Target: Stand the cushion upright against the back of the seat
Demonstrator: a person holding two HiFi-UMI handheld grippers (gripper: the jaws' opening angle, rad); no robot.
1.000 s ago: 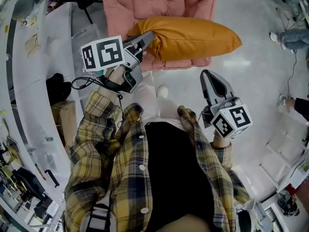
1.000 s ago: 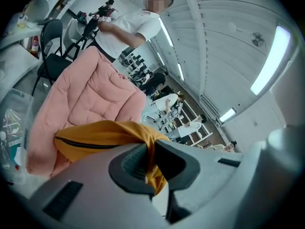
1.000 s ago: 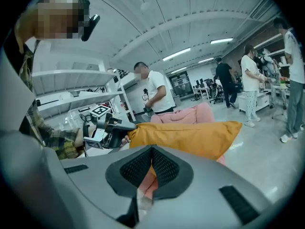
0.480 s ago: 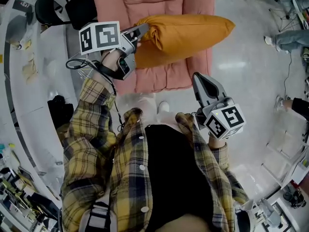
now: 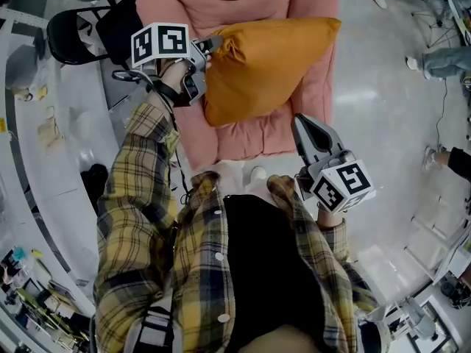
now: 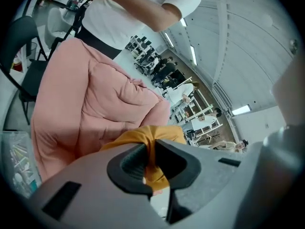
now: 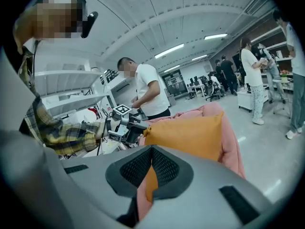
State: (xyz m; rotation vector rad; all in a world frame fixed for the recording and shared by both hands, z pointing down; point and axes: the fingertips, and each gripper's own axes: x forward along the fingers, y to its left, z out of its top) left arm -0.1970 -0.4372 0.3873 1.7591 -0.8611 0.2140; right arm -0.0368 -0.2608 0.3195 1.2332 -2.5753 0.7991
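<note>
Compared with a second earlier, the left gripper [image 5: 210, 46] had travelled from the upper-left middle of the head view toward its top edge. The orange cushion [image 5: 268, 65] had gone with it. Earlier the cushion lay long and level across the front of the pink padded seat [image 5: 221, 2]. Now it was swung onto a diagonal, with its broad face showing and its far corner reaching the seat's upper right. A black chair [image 5: 73, 31] stood just beside the seat at the upper left of the frame.

The left gripper, at the end of a plaid sleeve [image 5: 136, 182], had hold of the cushion's left corner. In the left gripper view a gathered fold of orange fabric ran between the ribbed pads [image 6: 129, 163] and was pinched there, though the jaws were beginning to ease apart. The rest of the cushion spread to the right of those fingers, with its lower corner on the seat.

The right gripper [image 5: 302, 123] sat right of centre, little changed in place, with its jaws closed tip to tip on nothing. The cushion lay up and to the left of its fingertips, near but apart from them. In the right gripper view the cushion filled the middle beyond the closed jaws, with the pink seat showing past its right side.
</note>
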